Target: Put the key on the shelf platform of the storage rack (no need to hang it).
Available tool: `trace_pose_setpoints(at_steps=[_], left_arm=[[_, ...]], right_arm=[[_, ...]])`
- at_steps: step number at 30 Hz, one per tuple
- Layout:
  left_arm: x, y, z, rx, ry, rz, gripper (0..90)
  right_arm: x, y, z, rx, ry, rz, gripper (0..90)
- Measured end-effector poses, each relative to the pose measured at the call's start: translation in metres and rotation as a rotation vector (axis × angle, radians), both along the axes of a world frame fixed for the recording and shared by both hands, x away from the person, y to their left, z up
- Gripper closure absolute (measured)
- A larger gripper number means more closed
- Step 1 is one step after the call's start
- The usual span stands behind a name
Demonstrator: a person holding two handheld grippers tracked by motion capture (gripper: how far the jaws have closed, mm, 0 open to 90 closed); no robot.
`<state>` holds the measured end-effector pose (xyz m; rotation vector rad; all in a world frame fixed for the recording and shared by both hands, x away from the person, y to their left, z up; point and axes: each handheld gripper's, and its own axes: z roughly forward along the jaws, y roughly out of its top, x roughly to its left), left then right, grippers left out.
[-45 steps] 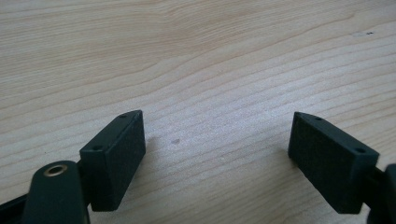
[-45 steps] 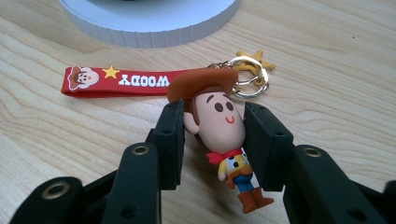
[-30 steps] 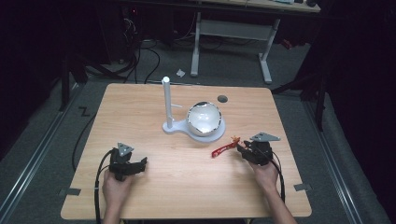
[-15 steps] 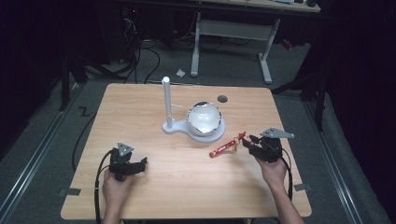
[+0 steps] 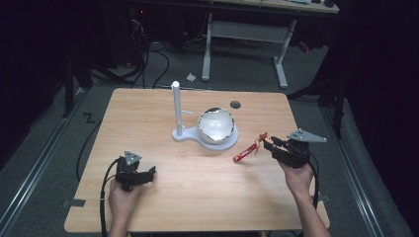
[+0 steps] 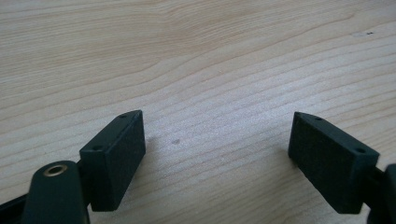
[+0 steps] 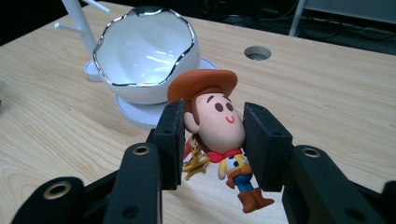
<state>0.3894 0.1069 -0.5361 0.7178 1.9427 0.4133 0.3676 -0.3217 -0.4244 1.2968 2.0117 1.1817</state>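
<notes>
One small cowboy figure (image 7: 219, 128) sits between the jaws of your right hand-held gripper (image 7: 212, 140), which is closed on its head: both black pads press the sides of the face under the brown hat, and the body with its blue legs and brown boots hangs below them. In the high view your right hand-held gripper (image 5: 276, 145) is at the right side of the worktop (image 5: 197, 197), raised a little and pointing left, and a red strap (image 5: 247, 149) reaches from its jaws down toward the wood. In the right gripper view a gold charm (image 7: 196, 161) dangles beside the figure's neck, against the left pad.

Just beyond the figure stands a white egg-shaped bowl (image 7: 144, 53) with a jagged silver rim, open toward you and tilted. It rests on a round white base (image 5: 185, 134), and from that base a white post (image 5: 176, 106) rises upright with a short peg on its side. In the high view the bowl (image 5: 216, 125) is near the middle of the worktop, well apart from both of your hands. A round hole (image 5: 235, 104) is cut in the wood behind the bowl.

Your left hand-held gripper (image 5: 136, 173) rests low on the left front of the worktop, your left hand (image 5: 123, 197) behind it. In its own view the left hand-held gripper (image 6: 217, 149) has its jaws spread wide, with bare wood grain between them.
</notes>
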Motion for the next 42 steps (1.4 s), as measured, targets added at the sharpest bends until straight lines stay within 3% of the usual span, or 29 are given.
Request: trace_pose_setpoints(at_steps=[15, 23, 42], left_arm=[[0.000, 0.000, 0.000, 0.001, 0.000, -0.001, 19.3], [0.000, 0.000, 0.000, -0.001, 0.000, 0.001, 19.2], [0.000, 0.000, 0.000, 0.002, -0.001, -0.002, 19.2]], right_arm=[[0.003, -0.001, 0.026, 0.000, -0.044, 0.016, 60.8], [0.007, 0.003, 0.037, 0.031, -0.068, 0.033, 60.8], [0.025, 0.039, 0.071, 0.030, -0.111, 0.122, 60.8]])
